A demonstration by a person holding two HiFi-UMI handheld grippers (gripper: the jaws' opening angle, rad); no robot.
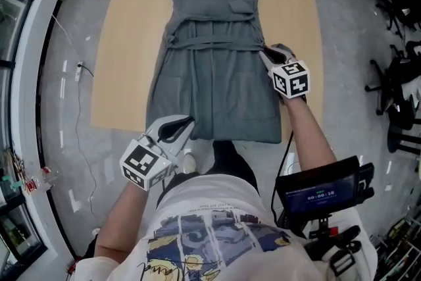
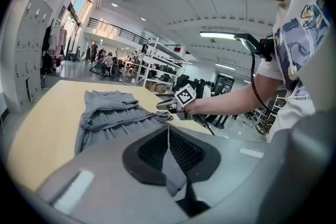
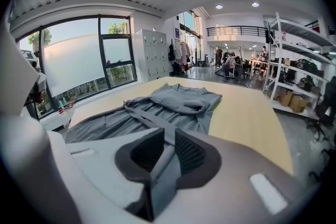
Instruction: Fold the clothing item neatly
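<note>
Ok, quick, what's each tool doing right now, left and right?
Left tool: closed on the grey dress, pinching its near hem.
Right tool: closed on the grey dress, at the waist tie on its side edge.

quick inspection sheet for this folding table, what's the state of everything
surface: light wooden table
job's things: grey dress laid flat, collar on the far side, belt across the waist
clutter: nothing seen
tools: left tool shut on the dress hem; right tool shut on the belt end
cables: black cable by the right arm; white cable on the floor
surroundings: office chairs to the right
</note>
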